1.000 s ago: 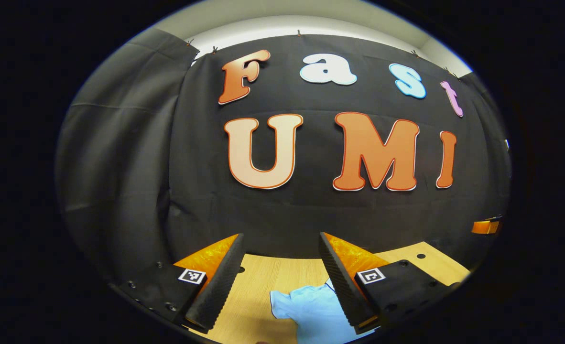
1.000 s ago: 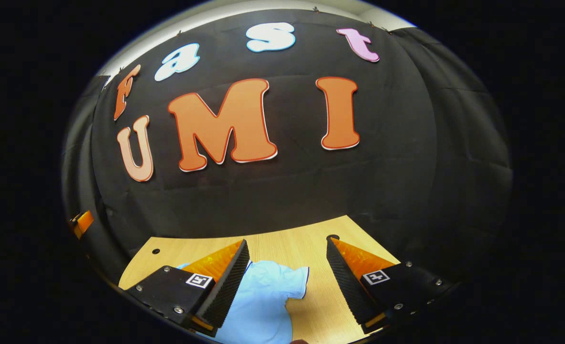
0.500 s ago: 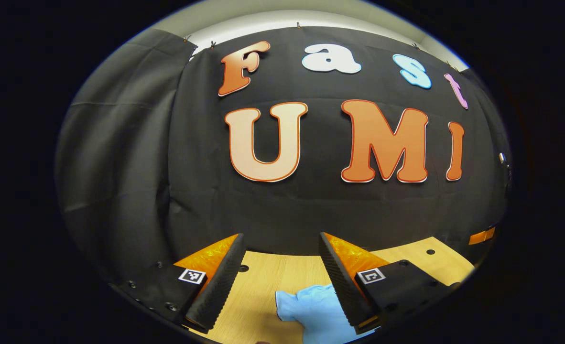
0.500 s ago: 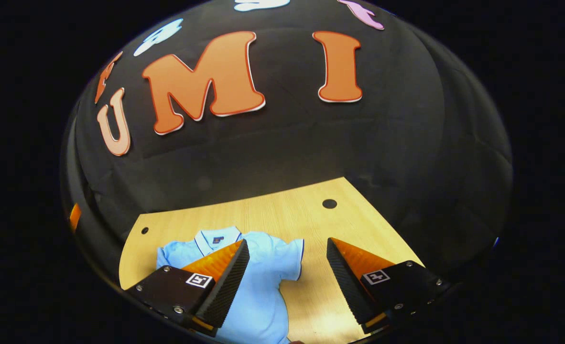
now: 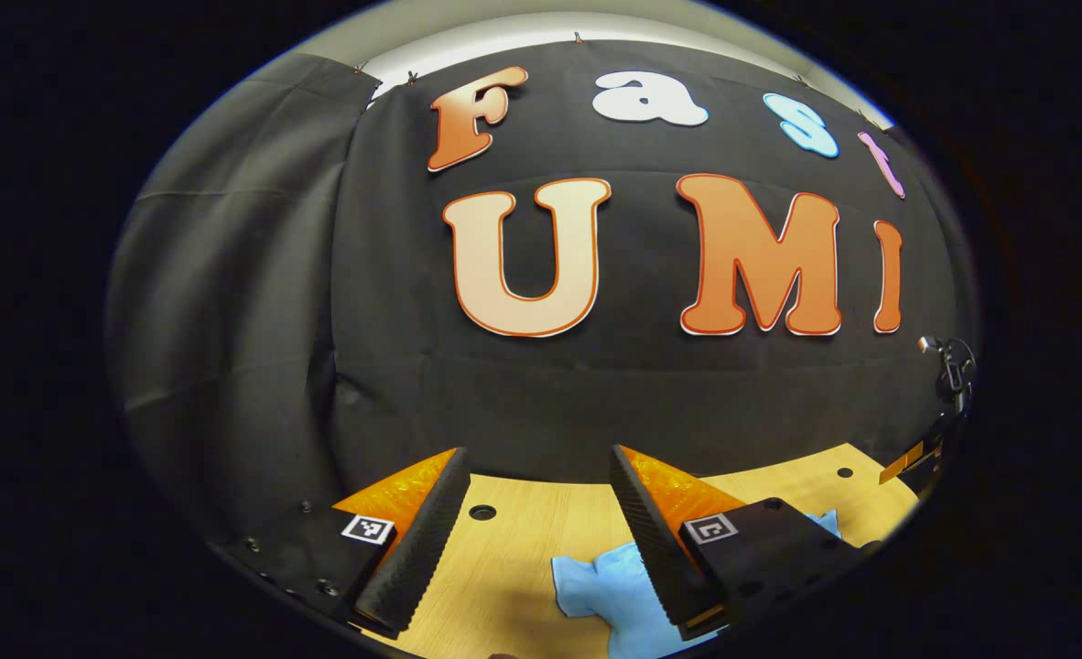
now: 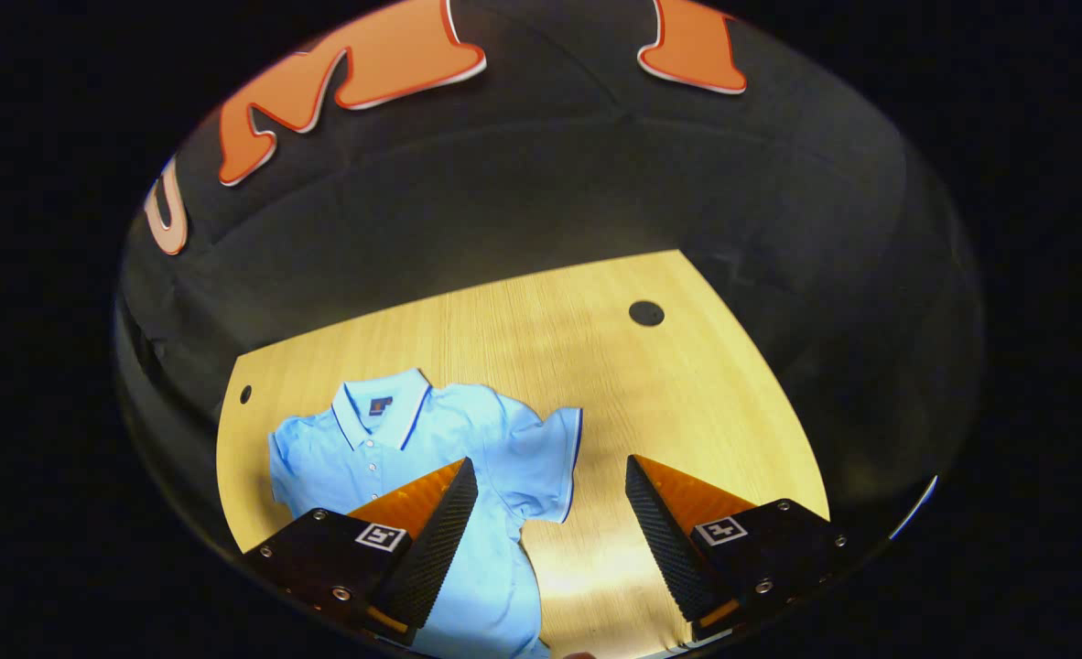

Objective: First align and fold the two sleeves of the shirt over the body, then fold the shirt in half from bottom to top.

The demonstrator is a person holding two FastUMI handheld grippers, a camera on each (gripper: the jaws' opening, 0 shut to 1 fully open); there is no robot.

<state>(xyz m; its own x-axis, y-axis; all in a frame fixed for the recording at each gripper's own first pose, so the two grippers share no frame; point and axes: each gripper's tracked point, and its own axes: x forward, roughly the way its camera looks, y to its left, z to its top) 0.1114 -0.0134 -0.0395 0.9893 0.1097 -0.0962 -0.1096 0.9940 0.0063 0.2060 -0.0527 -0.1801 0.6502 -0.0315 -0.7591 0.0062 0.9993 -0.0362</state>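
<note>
A light blue polo shirt (image 6: 413, 439) lies flat on the wooden table (image 6: 596, 366), collar toward the booth wall, buttons up. Its one short sleeve (image 6: 550, 458) spreads toward the middle of the table. My right gripper (image 6: 550, 476) hangs open above the table, its one finger over the shirt's body, the other over bare wood beside that sleeve. In the left gripper view, the shirt's other sleeve (image 5: 596, 581) shows low down. My left gripper (image 5: 536, 467) is open above the table, with one finger in front of that sleeve and most of the shirt hidden.
The table has round holes (image 6: 646, 313) near its far corners, another hole (image 5: 482, 512) near the left gripper. Black cloth closes off the back and sides. Bare wood (image 6: 687, 412) stretches beside the shirt in the right gripper view.
The right gripper's view has tipped down toward the table, bringing the whole upper shirt into sight. The left gripper's view has swung slightly, shifting the sleeve rightward. Both grippers stay open.
</note>
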